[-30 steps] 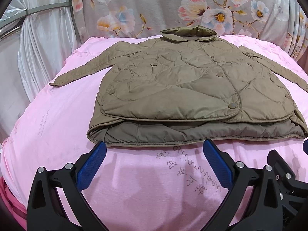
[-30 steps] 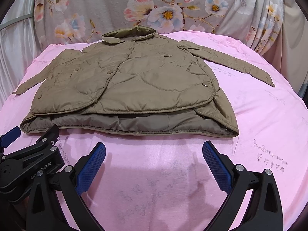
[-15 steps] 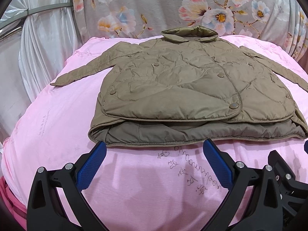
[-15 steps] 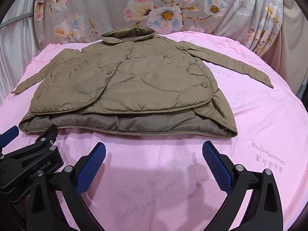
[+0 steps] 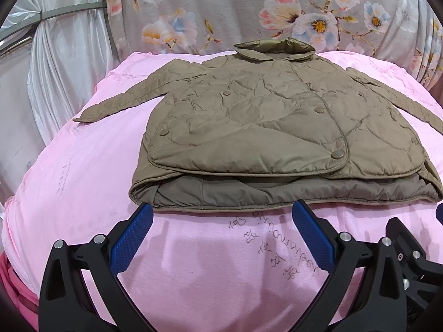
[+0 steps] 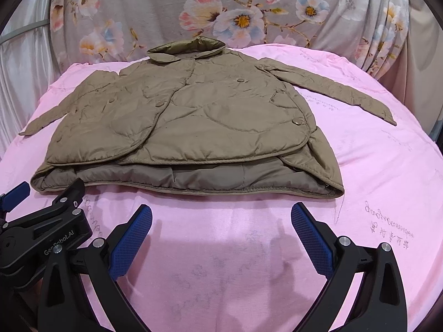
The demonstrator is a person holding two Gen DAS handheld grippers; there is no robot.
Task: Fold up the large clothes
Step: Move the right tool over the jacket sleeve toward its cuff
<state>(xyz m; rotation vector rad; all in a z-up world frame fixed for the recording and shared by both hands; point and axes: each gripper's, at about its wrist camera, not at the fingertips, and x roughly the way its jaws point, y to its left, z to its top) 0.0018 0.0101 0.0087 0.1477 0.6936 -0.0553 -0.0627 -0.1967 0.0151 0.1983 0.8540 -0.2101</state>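
Observation:
An olive quilted jacket [image 5: 265,127] [image 6: 193,121] lies front-up on a pink sheet [image 5: 83,166] [image 6: 373,166], collar at the far side, both sleeves spread outward, lining showing along the near hem. My left gripper [image 5: 221,215] hovers open just short of the hem's left half, blue pads wide apart and empty. My right gripper [image 6: 221,215] is open too, a little in front of the hem's right half, with nothing between its pads. The left gripper's body [image 6: 41,229] shows at the lower left of the right wrist view.
The pink sheet carries dark handwritten marks [image 5: 277,235] near the front. A floral grey cloth [image 5: 249,13] [image 6: 235,13] rises behind the bed. White drapes [image 5: 55,69] hang at the left. The bed falls away at left and right edges.
Both grippers have crept slightly forward toward the jacket's near hem; the jacket looms a bit larger. Jaws stay open and the jacket lies as before.

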